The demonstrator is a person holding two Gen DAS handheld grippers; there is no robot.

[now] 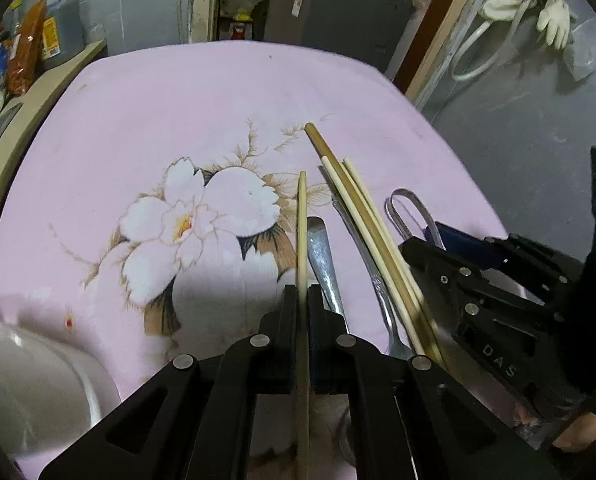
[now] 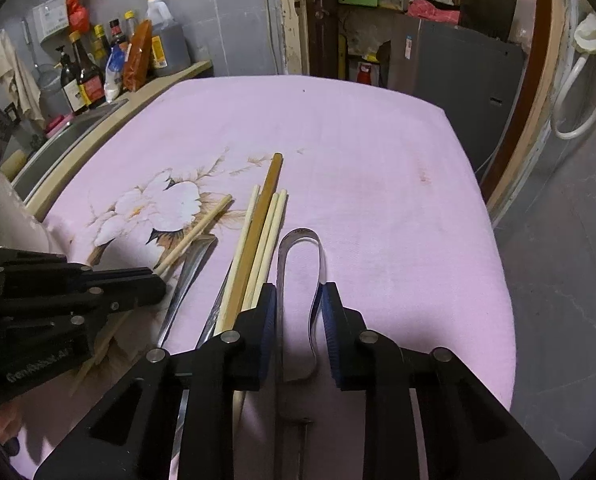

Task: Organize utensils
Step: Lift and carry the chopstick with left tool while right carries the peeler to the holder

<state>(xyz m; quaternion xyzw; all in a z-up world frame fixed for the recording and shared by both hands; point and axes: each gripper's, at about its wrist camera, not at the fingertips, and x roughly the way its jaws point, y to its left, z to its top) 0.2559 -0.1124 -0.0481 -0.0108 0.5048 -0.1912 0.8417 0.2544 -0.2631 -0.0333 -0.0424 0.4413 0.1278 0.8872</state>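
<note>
Two views give us the risks. From the left wrist, our left tongs (image 1: 302,300) are closed on a single pale chopstick (image 1: 302,216), which runs up between the pads and juts out beyond them over the flower print (image 1: 193,220) on the pink bench (image 1: 217,92). We hold it partway along its length, so the free end could swing or slide through the pads if we tilt it. Just right of that chopstick lie a spoon (image 1: 325,256) and a patterned metal handle (image 1: 372,268), then a bundle of chopsticks (image 1: 362,208) with a darker one among them. A white bowl (image 1: 37,368) sits at the near left of the flower print; whether it is the destination we cannot tell.

From the right wrist, our right tongs (image 2: 301,316) straddle a bent loop of metal strip (image 2: 300,240) lying right of the chopstick bundle (image 2: 257,232). The jaws stand a little apart and we see no pad pressing the strip, so nothing is gripped yet. One blue pad (image 2: 269,304) sits against the bundle's edge, so closing could nudge those sticks or pinch one together with the strip. A thin springy strip may also twist or flick out as the pads meet it. Our left tongs (image 2: 153,282) are close by, so the two tools could collide.
</note>
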